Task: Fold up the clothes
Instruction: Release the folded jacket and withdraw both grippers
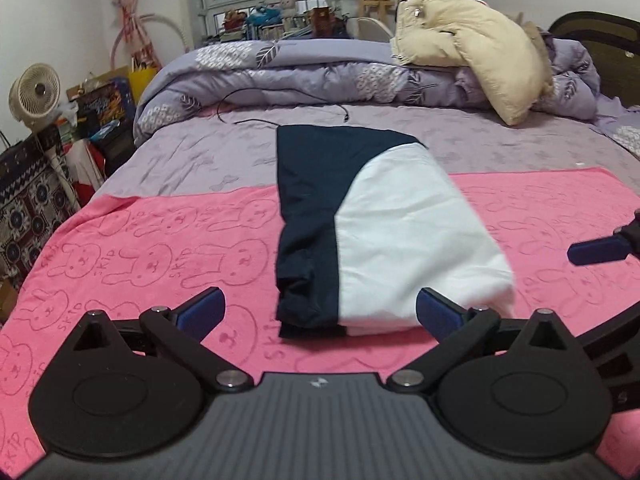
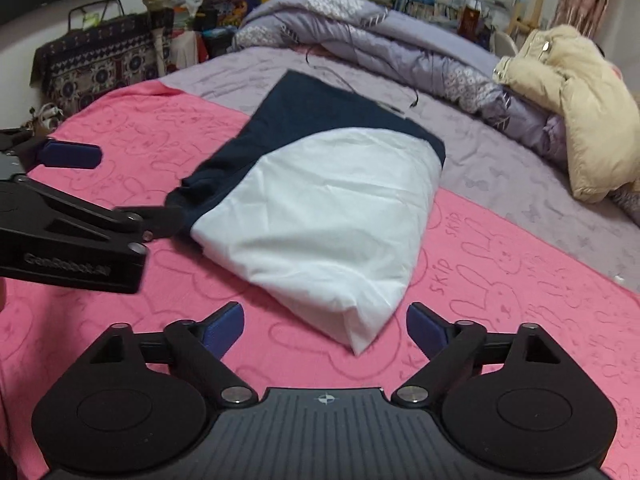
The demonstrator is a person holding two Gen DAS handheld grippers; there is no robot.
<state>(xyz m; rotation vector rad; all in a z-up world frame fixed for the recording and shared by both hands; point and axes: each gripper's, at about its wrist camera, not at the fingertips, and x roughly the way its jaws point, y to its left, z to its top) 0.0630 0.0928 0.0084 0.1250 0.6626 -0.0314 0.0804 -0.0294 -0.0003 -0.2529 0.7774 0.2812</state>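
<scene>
Left gripper (image 1: 320, 312) jaws spread, folded garment (image 1: 380, 240) just beyond, untouched.

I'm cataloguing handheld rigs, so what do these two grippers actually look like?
Both match. The left gripper and right gripper each have a ribbed dark grey body with a small compass-like emblem, two round black discs, black linkage arms with silver pivot pins, and dark blue finger pads. Seen from the right wrist camera, the left gripper's side carries raised lettering, too blurred to read. No cables or sleeves show.
</scene>
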